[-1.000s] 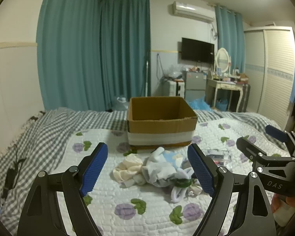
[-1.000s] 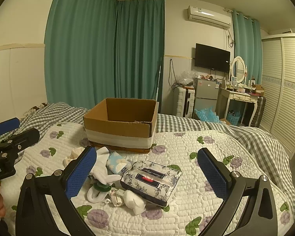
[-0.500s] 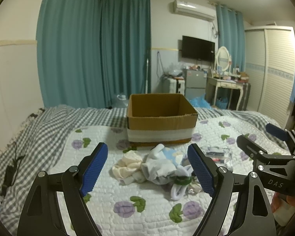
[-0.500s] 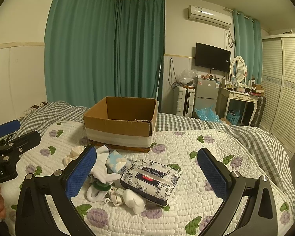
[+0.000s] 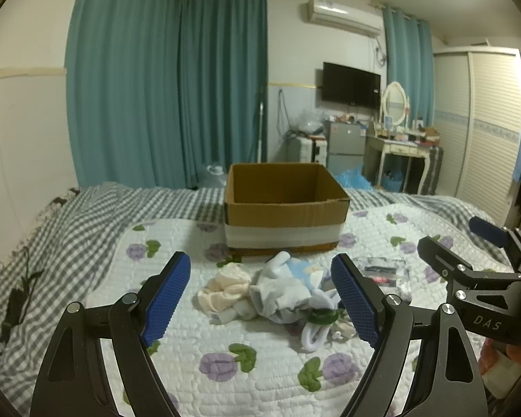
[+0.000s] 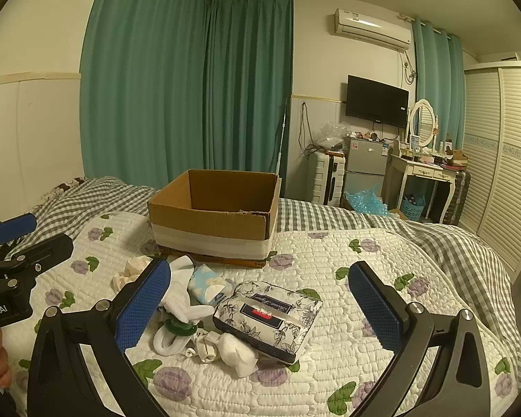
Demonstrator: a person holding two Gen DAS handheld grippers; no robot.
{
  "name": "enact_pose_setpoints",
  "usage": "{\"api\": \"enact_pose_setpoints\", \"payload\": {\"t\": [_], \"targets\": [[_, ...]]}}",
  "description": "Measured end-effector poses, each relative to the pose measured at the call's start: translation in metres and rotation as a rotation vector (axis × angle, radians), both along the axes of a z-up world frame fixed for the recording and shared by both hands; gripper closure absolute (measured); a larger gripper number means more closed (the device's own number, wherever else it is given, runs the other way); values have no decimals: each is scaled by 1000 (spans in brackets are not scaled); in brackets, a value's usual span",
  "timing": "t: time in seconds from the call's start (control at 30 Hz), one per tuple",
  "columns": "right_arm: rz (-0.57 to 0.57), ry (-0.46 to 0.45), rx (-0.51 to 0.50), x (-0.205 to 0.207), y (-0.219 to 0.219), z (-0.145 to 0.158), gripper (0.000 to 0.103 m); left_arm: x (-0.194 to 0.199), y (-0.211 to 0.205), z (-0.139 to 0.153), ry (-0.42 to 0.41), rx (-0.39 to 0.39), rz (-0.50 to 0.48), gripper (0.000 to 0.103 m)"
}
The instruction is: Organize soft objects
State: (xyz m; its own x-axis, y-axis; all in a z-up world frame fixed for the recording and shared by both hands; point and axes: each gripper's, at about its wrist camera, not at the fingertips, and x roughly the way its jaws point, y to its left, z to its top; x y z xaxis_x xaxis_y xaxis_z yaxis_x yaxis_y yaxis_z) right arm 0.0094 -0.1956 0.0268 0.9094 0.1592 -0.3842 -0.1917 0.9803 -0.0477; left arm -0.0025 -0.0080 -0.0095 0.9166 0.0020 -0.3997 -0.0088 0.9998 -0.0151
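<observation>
A pile of soft things lies on the quilted bed in front of an open cardboard box [image 5: 284, 205] [image 6: 215, 215]: a cream cloth [image 5: 222, 286] [image 6: 132, 269], white socks [image 5: 281, 292] [image 6: 182, 299], a light blue item [image 6: 206, 283], a green ring [image 5: 321, 318] [image 6: 179, 326] and a floral tissue pack [image 6: 271, 316]. My left gripper [image 5: 264, 302] is open and empty, hovering just before the pile. My right gripper [image 6: 260, 309] is open and empty, above the tissue pack. Each gripper shows in the other's view [image 5: 482, 257] [image 6: 14, 246].
The floral quilt [image 5: 260, 365] covers the bed, with a grey checked blanket [image 5: 69, 222] at the left and far side. A dressing table [image 6: 427, 173], small fridge [image 6: 364, 163] and wardrobe [image 6: 503, 173] stand beyond the bed. A black cable [image 5: 21, 295] lies at the left.
Both views have shifted slightly; the box and pile sit a little lower and nearer in frame. Both grippers stay open and empty.
</observation>
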Motion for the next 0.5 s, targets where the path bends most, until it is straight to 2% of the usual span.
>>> {"api": "enact_pose_setpoints", "payload": {"t": [0.5], "targets": [[2, 2, -4, 0, 1, -1, 0, 2, -1, -2, 14, 4, -3, 19]]}}
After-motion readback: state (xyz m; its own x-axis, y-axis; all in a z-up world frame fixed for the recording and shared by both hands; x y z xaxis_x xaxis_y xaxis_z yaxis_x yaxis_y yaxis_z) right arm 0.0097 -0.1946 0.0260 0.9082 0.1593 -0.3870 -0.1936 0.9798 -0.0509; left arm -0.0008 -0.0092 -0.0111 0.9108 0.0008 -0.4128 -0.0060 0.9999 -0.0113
